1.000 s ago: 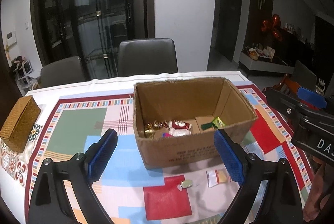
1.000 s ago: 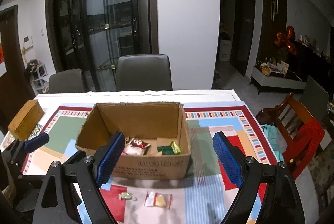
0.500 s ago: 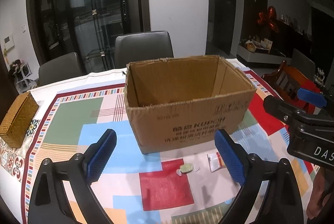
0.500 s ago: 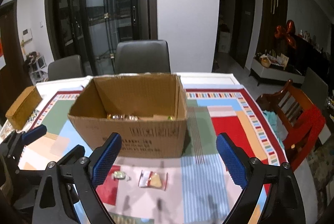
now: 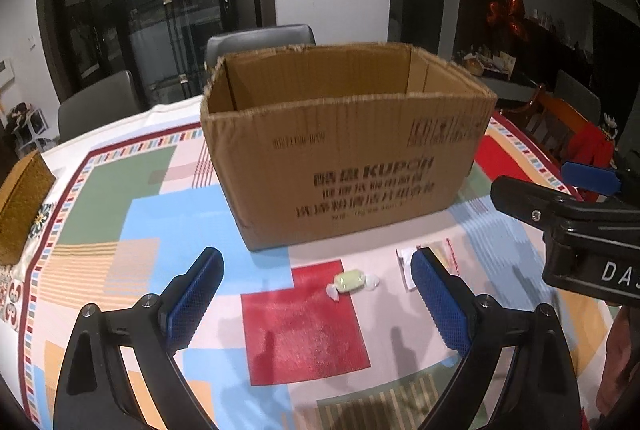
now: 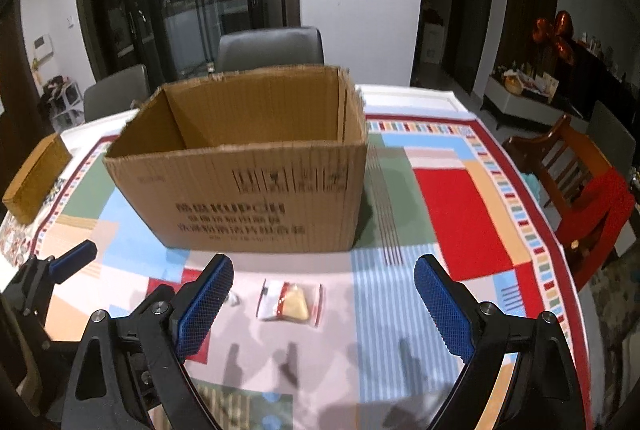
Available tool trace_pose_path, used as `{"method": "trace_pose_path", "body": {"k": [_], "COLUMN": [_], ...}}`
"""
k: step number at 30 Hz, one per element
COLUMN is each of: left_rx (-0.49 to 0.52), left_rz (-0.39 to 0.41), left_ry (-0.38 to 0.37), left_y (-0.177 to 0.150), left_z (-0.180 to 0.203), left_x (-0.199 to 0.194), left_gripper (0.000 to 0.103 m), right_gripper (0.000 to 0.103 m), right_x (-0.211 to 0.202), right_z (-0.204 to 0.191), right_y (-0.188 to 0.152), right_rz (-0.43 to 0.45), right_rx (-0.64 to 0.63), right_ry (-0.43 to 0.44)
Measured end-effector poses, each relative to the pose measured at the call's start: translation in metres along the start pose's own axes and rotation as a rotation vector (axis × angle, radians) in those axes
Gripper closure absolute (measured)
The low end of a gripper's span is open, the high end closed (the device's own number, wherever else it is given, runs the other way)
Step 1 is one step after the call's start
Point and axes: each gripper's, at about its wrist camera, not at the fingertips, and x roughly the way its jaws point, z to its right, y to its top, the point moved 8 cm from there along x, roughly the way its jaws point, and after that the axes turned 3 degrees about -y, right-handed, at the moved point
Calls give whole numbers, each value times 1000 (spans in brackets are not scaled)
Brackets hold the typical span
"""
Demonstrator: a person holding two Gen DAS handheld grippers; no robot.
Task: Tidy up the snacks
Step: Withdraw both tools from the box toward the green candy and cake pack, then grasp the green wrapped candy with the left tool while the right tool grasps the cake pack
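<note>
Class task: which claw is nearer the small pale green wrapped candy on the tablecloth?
Left. The left claw frames the pale green wrapped candy between its open fingers; the right claw hovers over the clear packet beside it.

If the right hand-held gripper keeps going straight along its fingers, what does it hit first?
Probably the clear snack packet lying flat on the tablecloth, in front of the cardboard box. The right hand-held gripper is open, with nothing between it and the packet, though depth is uncertain.

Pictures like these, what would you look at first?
The big brown cardboard box in the middle of the colourful tablecloth. In front of it lie a pale green candy and a clear snack packet, with blue fingers open on either side.
</note>
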Motion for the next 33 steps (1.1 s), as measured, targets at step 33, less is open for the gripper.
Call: {"method": "trace_pose_path", "body": {"k": [33], "left_rx": [15], "left_rz": [-78], "left_ry": [-94], "left_y": [-44], "left_z": [7], "left_x": [74], "left_gripper": [25], "right_gripper": [10], "right_x": [86], "right_z": [-17], "right_y": [-49], "right_rz": [-245], "right_rx": [81], "right_ry": [9]}}
